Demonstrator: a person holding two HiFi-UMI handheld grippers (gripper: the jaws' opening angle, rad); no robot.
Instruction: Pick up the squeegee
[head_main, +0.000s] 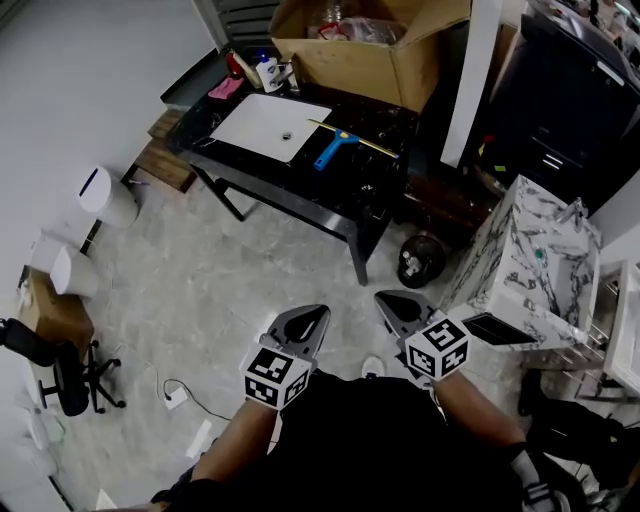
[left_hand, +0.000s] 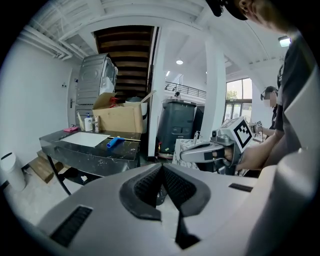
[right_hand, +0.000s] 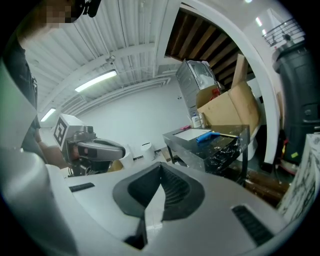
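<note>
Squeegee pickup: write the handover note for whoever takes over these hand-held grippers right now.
Left hand-held gripper: shut, empty.
Right hand-held gripper: shut, empty.
Both are held close to the person's body, well short of the table.
Squeegee: blue handle, lying flat on the black table, just right of the white sink basin.
Done: nothing gripped yet.
Left: walk up, open one gripper, close on the handle, lift.

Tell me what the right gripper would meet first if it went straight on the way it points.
Most likely the floor, short of the black table: the right gripper tilts slightly down, and in its view the line past its shut jaws runs just left of the table. Depth is unclear.
</note>
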